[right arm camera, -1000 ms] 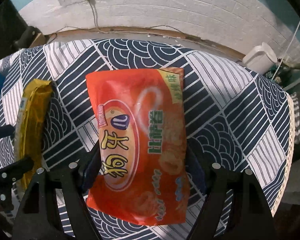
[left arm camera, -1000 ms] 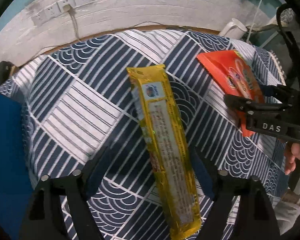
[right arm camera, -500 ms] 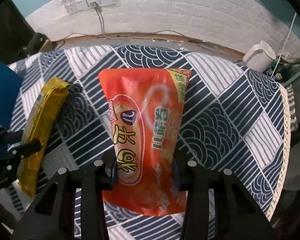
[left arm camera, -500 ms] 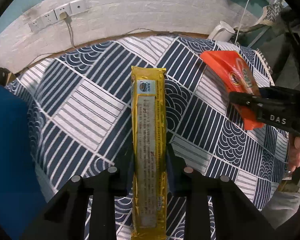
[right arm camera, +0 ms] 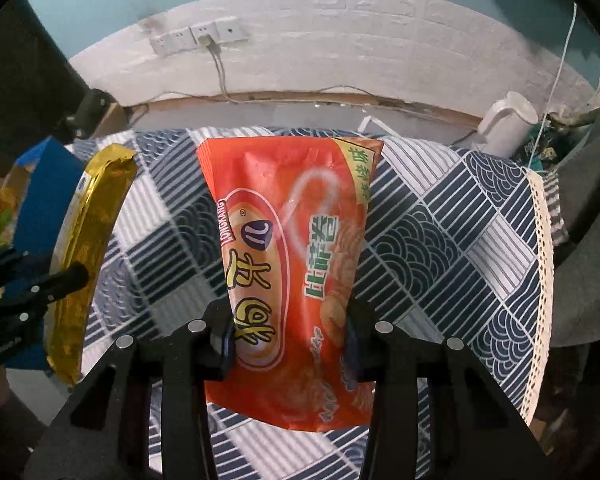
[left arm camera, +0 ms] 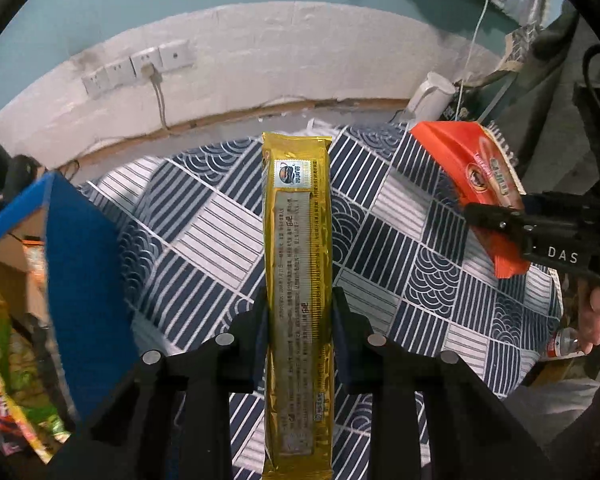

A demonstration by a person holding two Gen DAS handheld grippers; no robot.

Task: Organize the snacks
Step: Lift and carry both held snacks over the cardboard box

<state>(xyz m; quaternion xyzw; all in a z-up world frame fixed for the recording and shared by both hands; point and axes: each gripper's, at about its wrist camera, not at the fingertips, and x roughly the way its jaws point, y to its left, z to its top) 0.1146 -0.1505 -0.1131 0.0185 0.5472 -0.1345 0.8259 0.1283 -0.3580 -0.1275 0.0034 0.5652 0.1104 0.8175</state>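
My left gripper (left arm camera: 298, 312) is shut on a long yellow snack pack (left arm camera: 298, 264) and holds it lifted above the patterned tablecloth (left arm camera: 204, 240). My right gripper (right arm camera: 288, 320) is shut on an orange snack bag (right arm camera: 296, 248), also lifted off the cloth. The yellow pack shows at the left of the right wrist view (right arm camera: 88, 236), the orange bag at the right of the left wrist view (left arm camera: 472, 172). A blue box (left arm camera: 80, 264) with several snack packs inside stands at the left.
A white wall with sockets (left arm camera: 140, 68) and a cable runs behind the table. A white kettle (right arm camera: 504, 124) stands off the table's far right corner. The cloth's lace edge (right arm camera: 540, 280) hangs at the right.
Both grippers have shut on their snacks and lifted them off the cloth. The views have tilted up, and the blue box with snacks has come into view at the left.
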